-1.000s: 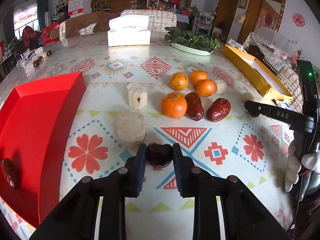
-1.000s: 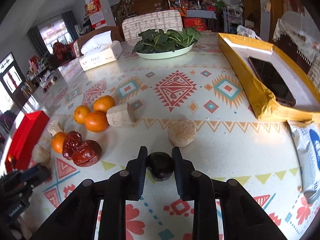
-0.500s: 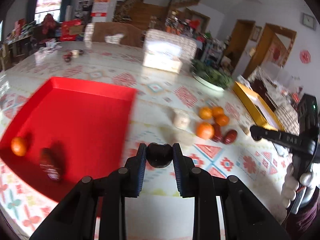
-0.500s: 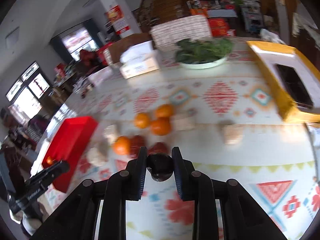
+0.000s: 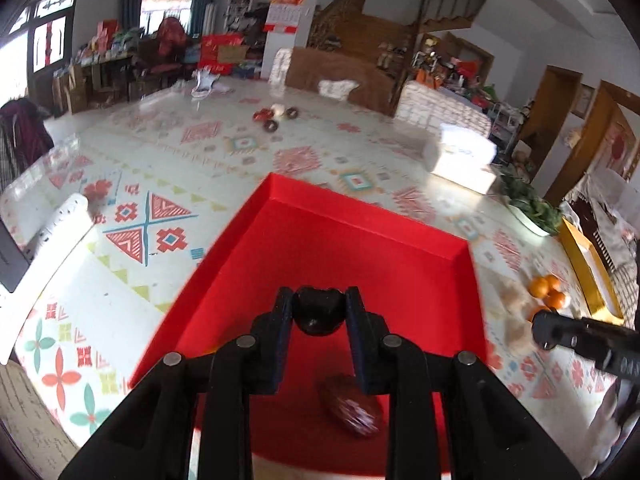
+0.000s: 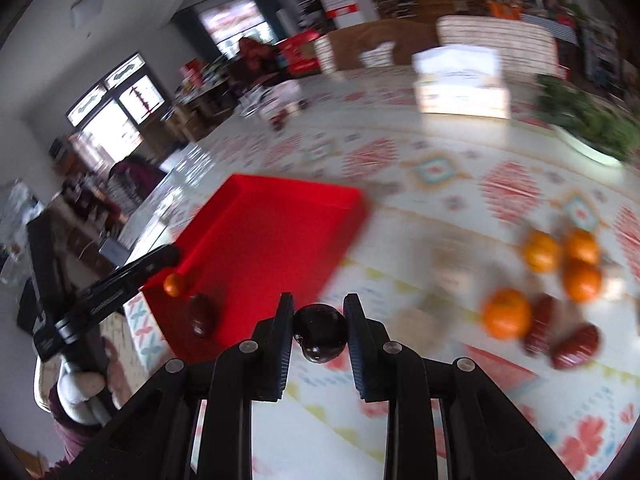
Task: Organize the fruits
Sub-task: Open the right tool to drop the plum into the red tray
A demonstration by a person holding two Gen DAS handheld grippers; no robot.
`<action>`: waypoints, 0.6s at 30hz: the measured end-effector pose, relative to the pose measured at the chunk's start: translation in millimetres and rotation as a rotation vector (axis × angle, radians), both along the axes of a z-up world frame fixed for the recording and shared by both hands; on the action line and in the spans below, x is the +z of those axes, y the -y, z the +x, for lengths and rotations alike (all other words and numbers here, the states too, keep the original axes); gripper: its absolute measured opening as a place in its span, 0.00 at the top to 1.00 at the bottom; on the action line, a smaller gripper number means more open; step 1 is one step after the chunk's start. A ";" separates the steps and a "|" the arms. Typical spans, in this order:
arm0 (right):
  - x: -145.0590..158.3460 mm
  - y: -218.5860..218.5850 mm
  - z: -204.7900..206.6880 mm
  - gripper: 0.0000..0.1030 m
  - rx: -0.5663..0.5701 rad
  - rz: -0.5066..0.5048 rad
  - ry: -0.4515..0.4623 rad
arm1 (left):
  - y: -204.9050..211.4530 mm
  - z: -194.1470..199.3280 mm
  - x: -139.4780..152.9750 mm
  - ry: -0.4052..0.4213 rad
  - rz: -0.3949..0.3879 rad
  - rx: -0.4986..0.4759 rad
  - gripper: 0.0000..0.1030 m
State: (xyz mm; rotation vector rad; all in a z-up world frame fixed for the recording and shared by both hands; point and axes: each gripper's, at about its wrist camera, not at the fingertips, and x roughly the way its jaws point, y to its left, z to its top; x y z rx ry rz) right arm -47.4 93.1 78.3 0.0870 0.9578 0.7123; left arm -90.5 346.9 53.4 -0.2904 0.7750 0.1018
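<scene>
Item: two dark, glossy round fruits, one per gripper, in transit toward a red tray. The left gripper [image 5: 319,312] was clamped on its dark fruit [image 5: 318,314], which sat between the pads at the fingertips and hung directly above the red tray [image 5: 360,216], inside its walls and toward the near end. Below and slightly right of that fruit, on the tray floor, lay one dried red date [image 5: 354,406], partly hidden behind the right finger. The right gripper [image 6: 319,326] was likewise closed on a second dark fruit [image 6: 320,332], but this one was over the patterned tablecloth [image 6: 440,168], just outside the tray's [image 6: 280,216] near right corner; the tray lay ahead and to the left of its fingers. In that view the tray held a small orange [image 6: 174,284] and a date [image 6: 201,314] near its left wall. Both fruits were roundish, with no long axis to align. Still unsorted on the cloth, well right of the tray: four oranges [image 6: 506,314], two red dates [image 6: 574,346] and pale blurred lumps. Judgement: the left hand was the nearer, already placed for release; the right needed a shift leftward over the rim. Risk: a dropped round fruit may roll.
</scene>
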 end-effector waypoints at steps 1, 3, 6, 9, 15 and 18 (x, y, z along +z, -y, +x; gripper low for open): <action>-1.9 -16.7 1.6 0.73 0.023 -0.011 0.001 | -6.1 4.7 -3.7 -0.013 -0.007 0.005 0.75; -7.9 -45.4 4.0 0.73 0.058 -0.034 0.001 | -18.2 11.8 -11.3 -0.038 -0.019 0.015 0.75; -22.0 -80.5 8.3 0.73 0.097 -0.071 -0.007 | -29.3 21.8 -21.3 -0.068 -0.034 0.023 0.75; -36.1 -105.5 10.8 0.73 0.131 -0.097 -0.022 | -35.2 26.8 -26.6 -0.082 -0.041 0.024 0.75; -55.9 -135.9 7.5 0.72 0.181 -0.144 -0.017 | -45.5 27.4 -31.1 -0.070 -0.078 0.023 0.72; -55.6 -139.3 4.0 0.71 0.189 -0.159 0.011 | -49.7 23.7 -29.1 -0.054 -0.101 0.034 0.52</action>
